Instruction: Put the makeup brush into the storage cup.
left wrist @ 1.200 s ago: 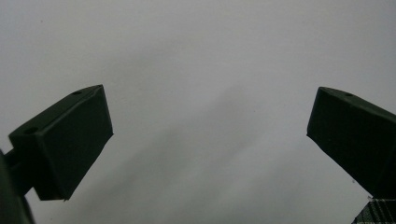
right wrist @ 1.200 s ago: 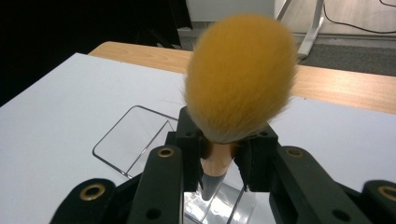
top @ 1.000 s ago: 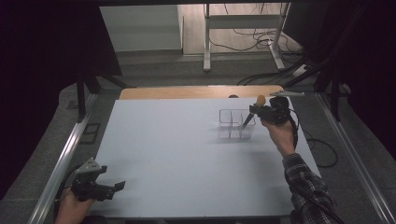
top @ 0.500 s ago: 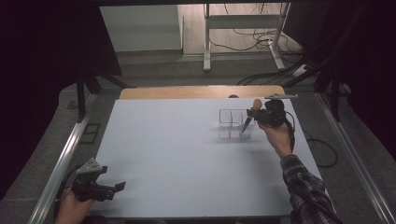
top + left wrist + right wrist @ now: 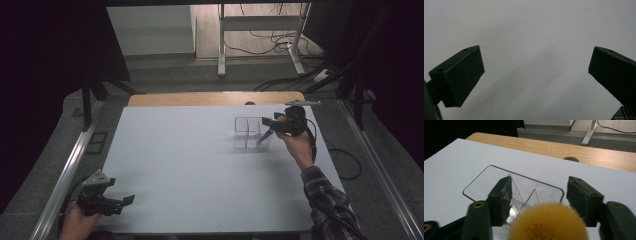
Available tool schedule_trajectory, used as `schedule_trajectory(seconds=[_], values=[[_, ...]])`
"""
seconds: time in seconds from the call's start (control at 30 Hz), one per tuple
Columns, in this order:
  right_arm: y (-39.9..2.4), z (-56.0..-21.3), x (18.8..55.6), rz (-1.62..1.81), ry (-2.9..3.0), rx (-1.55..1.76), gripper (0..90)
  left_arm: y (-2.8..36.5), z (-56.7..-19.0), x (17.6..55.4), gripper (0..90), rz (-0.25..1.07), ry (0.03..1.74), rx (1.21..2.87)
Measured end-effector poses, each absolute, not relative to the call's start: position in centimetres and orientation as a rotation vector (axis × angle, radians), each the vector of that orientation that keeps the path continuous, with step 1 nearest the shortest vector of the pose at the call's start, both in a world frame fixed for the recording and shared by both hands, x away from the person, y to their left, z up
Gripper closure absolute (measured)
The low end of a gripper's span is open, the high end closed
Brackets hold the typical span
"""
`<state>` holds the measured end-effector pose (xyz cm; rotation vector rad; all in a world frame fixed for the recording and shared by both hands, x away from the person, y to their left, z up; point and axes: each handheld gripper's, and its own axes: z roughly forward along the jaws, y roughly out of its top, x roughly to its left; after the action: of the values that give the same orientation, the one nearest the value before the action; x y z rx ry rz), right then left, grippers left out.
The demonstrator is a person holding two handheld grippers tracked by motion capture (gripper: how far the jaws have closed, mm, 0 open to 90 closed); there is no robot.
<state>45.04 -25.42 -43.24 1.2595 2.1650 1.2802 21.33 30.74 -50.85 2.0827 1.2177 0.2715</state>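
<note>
The left claw (image 5: 125, 201) rests wide open and empty at the near left of the worktop (image 5: 190, 165), well apart from the work. The right claw (image 5: 266, 121), jaws just opened with the makeup brush (image 5: 548, 221) loose between them, hangs just above the clear organizer (image 5: 251, 133), brush handle slanting down into a compartment.

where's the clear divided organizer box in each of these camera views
High view: the clear organizer sits right of centre on the white mat, beside the right gripper.
Left gripper view: not in it.
Right gripper view: centre, behind the jaws and an orange brush head.
Shared landmark: the white mat.
</note>
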Motion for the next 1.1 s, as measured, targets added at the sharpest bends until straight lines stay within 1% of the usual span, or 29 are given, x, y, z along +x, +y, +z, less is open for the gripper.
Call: schedule_trajectory(seconds=[0.27,0.4,0.7,1.1], values=[[-25.7,-43.6,45.3,1.272,2.207,1.28,13.8,30.7,-50.8,21.3,0.5,0.273,1.218,2.083],[-25.5,-43.6,45.3,1.256,2.214,1.281,8.3,30.8,-50.8,21.3,0.5,0.274,1.219,2.082],[-25.2,-43.7,44.9,1.227,2.265,1.258,3.8,30.8,-50.8,21.3,0.5,0.277,1.223,2.076],[-25.3,-43.7,44.3,1.202,2.292,1.237,3.3,30.8,-50.8,21.3,0.4,0.286,1.223,2.085]])
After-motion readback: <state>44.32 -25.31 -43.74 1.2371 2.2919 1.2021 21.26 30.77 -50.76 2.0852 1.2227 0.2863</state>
